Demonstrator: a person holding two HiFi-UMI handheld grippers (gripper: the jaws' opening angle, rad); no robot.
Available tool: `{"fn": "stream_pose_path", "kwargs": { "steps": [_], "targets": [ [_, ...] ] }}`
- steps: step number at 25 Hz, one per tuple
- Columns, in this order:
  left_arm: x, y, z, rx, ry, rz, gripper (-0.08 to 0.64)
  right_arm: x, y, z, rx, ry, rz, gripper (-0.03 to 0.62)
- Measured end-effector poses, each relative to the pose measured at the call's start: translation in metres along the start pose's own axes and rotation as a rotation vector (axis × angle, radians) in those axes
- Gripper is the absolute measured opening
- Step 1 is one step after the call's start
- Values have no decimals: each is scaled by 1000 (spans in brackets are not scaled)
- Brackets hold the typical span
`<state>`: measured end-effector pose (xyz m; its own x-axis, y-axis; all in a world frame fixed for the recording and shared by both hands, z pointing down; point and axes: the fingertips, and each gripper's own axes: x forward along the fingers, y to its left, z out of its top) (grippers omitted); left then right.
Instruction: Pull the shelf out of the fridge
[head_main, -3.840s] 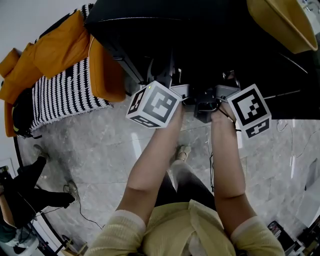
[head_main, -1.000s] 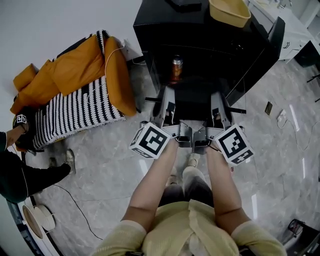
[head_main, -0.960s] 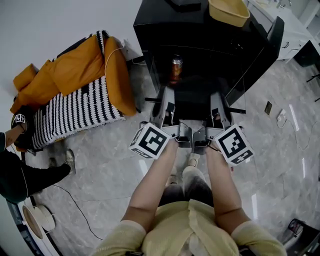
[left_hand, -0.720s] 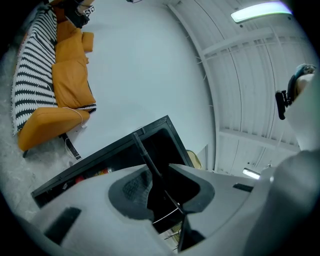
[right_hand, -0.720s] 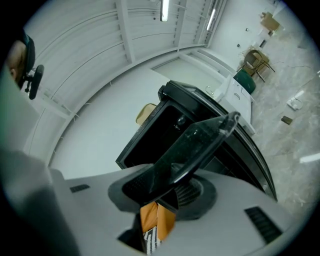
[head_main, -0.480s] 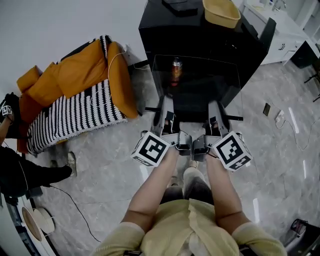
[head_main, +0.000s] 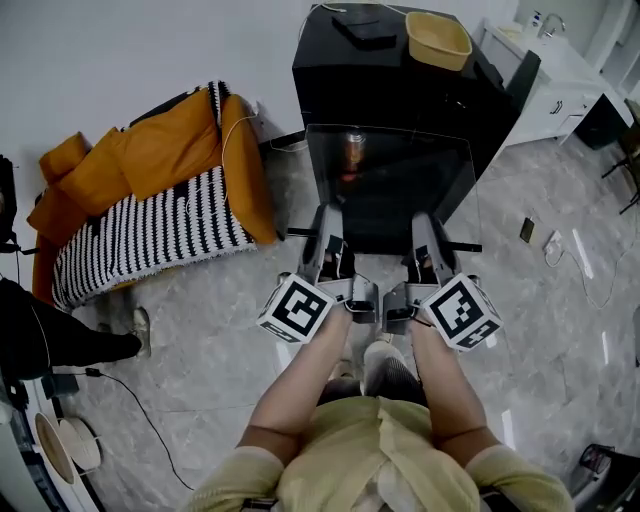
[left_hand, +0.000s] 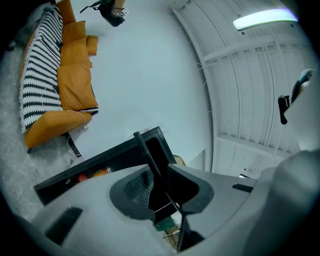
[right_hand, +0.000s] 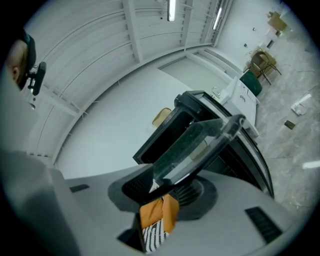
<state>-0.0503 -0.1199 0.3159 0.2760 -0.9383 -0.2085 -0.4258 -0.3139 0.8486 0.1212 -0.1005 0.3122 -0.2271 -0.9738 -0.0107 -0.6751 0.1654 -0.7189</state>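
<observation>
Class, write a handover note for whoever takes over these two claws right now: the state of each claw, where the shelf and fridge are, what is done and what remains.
Left claw: shut on the near edge of the glass shelf.
Right claw: shut on the same edge, further right.
Shelf: held in the air between both claws, in front of the open black fridge, and it appears clear of it.
Done: the shelf looks pulled out.
Left: probably only to carry it away and set it down. Keep both grips steady.
</observation>
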Motion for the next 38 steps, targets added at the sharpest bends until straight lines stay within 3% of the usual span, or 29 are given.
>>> {"fn": "stream_pose_path", "kwargs": {
  "steps": [18, 38],
  "targets": [
    [-57, -28, 34, 27, 10, -17, 95, -47, 54, -14, -23, 50, 47, 126],
    [-89, -27, 35, 33, 45, -9, 95, -76, 66, -29, -51, 54, 44, 126]
  ]
}}
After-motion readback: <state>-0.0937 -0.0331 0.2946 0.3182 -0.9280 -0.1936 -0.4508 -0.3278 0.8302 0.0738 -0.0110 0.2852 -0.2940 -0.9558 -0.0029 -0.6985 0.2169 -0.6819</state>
